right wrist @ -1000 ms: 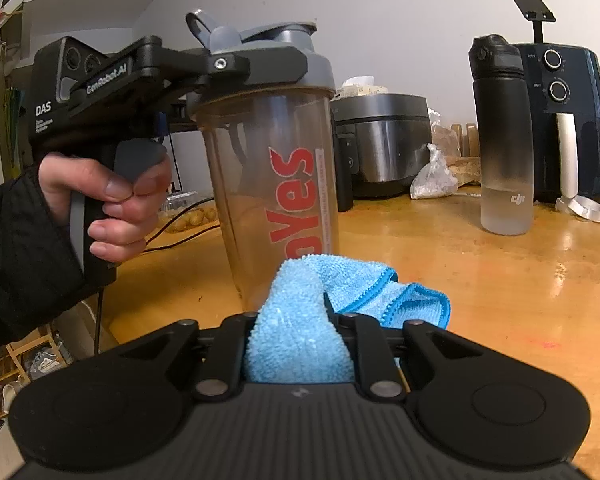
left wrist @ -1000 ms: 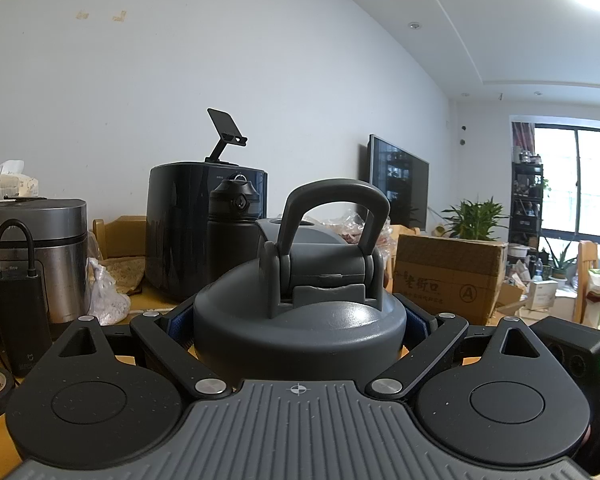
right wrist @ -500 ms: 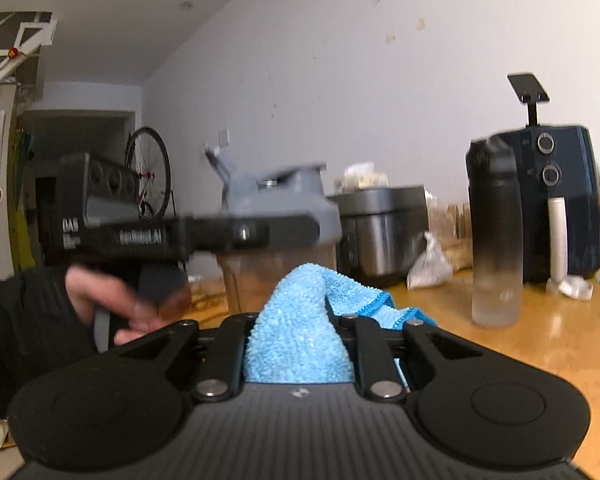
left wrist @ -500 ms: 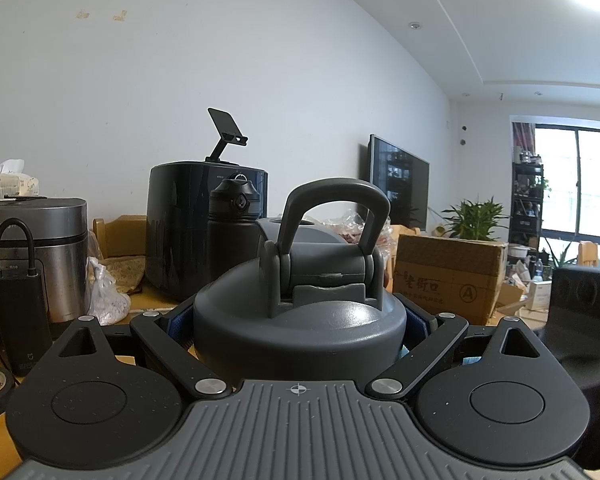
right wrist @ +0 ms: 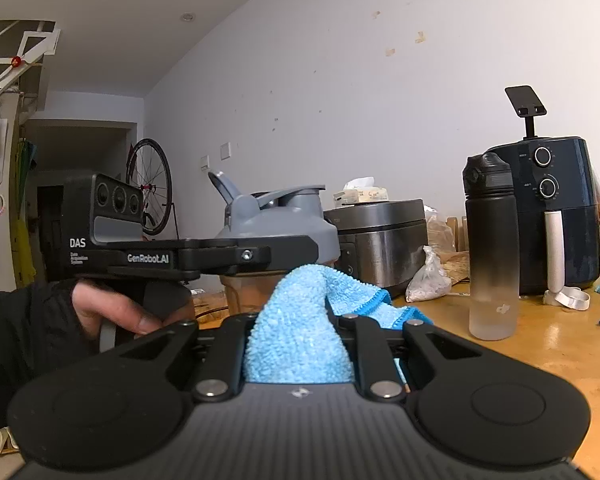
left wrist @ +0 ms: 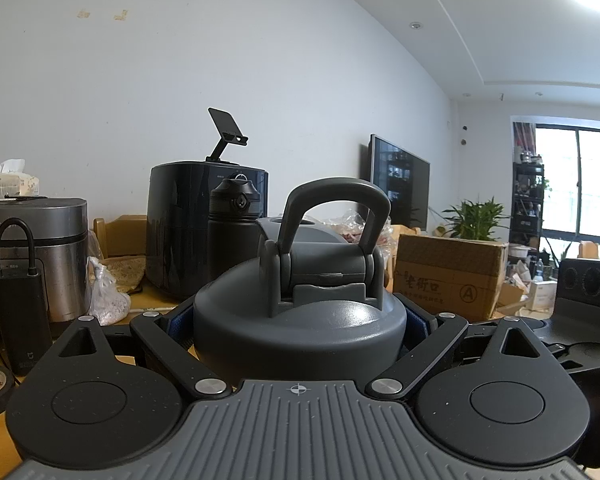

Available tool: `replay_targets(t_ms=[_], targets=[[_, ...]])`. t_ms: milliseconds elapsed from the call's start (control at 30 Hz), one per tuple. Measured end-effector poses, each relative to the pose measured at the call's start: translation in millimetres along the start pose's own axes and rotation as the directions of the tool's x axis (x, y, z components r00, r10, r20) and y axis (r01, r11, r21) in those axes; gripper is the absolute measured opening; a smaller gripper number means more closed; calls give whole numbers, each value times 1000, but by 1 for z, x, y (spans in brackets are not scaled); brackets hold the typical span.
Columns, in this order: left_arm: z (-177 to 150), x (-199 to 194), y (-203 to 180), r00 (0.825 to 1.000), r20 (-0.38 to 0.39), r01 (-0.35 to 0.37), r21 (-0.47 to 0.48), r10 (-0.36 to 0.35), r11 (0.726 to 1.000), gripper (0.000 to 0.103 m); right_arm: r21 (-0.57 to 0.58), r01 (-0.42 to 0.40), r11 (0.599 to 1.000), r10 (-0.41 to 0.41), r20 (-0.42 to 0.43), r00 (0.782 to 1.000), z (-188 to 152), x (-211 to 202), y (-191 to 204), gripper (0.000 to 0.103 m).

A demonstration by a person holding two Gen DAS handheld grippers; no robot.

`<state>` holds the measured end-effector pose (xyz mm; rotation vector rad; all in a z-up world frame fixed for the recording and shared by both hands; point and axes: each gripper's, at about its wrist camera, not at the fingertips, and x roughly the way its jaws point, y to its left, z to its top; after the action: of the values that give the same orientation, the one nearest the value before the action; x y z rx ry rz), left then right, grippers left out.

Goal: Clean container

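Note:
My left gripper (left wrist: 299, 320) is shut on the grey lid (left wrist: 300, 320) of the shaker bottle, its fingers clamped on both sides of the lid. In the right wrist view the same lid (right wrist: 278, 224) shows with the left gripper (right wrist: 260, 258) around it, and the clear cup body (right wrist: 248, 292) is mostly hidden behind the cloth. My right gripper (right wrist: 300, 340) is shut on a blue microfibre cloth (right wrist: 300, 332) and sits just in front of the bottle, near lid height.
On the wooden table (right wrist: 540, 352) stand a black DJI water bottle (right wrist: 492, 248), a dark air fryer (right wrist: 548, 216), a steel rice cooker (right wrist: 380, 236) and a plastic bag (right wrist: 426, 280). A cardboard box (left wrist: 448, 280) and a black power bank (left wrist: 18, 312) sit beside the left gripper.
My right gripper with the cloth has risen from the bottle's lower body to lid level and come closer. The left gripper and bottle have stayed still.

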<state>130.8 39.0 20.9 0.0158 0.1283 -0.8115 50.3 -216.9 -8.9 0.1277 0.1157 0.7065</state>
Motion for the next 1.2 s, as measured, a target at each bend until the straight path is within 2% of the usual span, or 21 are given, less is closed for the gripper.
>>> replay_targets(t_ms=[1200], targets=[[-1,0,-1,1000,1,3,4,-3,1000,95,11,97,995,-97,-17,995,-16,-79,-20,10]])
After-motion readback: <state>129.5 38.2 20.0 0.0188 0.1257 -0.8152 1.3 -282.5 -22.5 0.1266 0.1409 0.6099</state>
